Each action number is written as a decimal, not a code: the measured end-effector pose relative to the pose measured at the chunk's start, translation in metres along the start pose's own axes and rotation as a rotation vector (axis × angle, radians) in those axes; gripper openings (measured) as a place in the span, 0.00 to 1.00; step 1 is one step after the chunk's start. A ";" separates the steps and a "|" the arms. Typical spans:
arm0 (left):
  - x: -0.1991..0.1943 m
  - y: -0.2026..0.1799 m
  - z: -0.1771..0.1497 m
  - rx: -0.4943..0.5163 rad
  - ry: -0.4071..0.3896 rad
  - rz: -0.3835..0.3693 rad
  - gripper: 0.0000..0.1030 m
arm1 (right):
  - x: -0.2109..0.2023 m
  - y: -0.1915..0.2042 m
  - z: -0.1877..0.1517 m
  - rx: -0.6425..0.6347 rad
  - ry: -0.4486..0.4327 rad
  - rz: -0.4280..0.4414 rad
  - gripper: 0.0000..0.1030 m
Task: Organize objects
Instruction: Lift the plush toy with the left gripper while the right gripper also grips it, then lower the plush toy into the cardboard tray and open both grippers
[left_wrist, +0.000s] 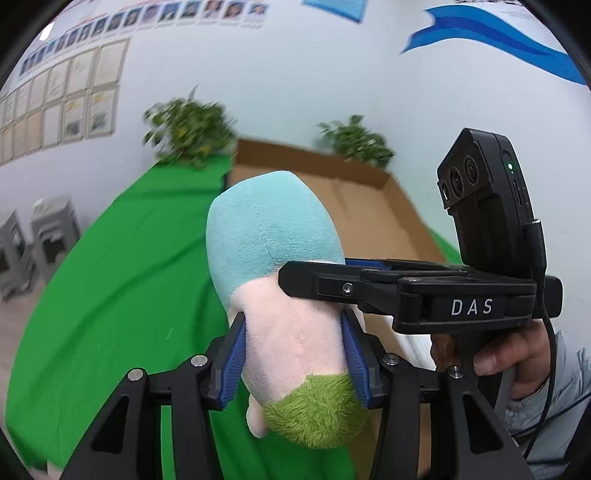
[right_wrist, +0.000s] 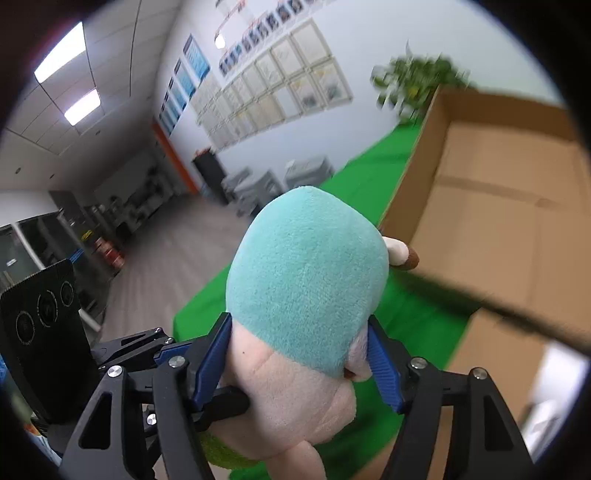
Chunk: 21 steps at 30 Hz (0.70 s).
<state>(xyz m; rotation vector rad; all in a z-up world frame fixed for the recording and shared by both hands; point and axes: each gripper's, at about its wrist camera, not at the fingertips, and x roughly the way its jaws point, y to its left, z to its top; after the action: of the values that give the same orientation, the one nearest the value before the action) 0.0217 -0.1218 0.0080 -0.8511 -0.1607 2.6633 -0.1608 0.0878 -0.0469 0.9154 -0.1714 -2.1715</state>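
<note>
above green cloth (left_wrist: 110, 288): left gripper (left_wrist: 293, 349) and right gripper (right_wrist: 299, 354) both clamp plush toy (left_wrist: 273, 258).

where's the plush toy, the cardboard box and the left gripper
plush toy (left_wrist: 273, 236): left wrist view, on its teal top
cardboard box (right_wrist: 498, 206): right wrist view, on its inner wall
left gripper (left_wrist: 293, 358): left wrist view, midway between its blue-padded fingertips

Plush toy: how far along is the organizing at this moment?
Done: nothing visibly; the cardboard box shows only bare floor. In hand: the plush toy is clamped by the left gripper, with the right gripper also around it, above the green cloth. Left: placing it in the box.
</note>
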 end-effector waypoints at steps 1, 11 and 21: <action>0.005 -0.006 0.011 0.026 -0.017 -0.018 0.45 | -0.008 -0.002 0.007 0.000 -0.030 -0.019 0.66; 0.077 -0.038 0.100 0.112 -0.099 -0.190 0.45 | -0.058 -0.047 0.060 -0.015 -0.211 -0.209 0.65; 0.179 0.014 0.126 -0.039 -0.002 -0.234 0.44 | -0.016 -0.094 0.082 0.005 -0.125 -0.283 0.65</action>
<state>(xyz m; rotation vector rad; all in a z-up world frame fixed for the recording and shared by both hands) -0.1918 -0.0723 0.0110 -0.7894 -0.2949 2.4499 -0.2634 0.1519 -0.0140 0.8483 -0.1135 -2.4928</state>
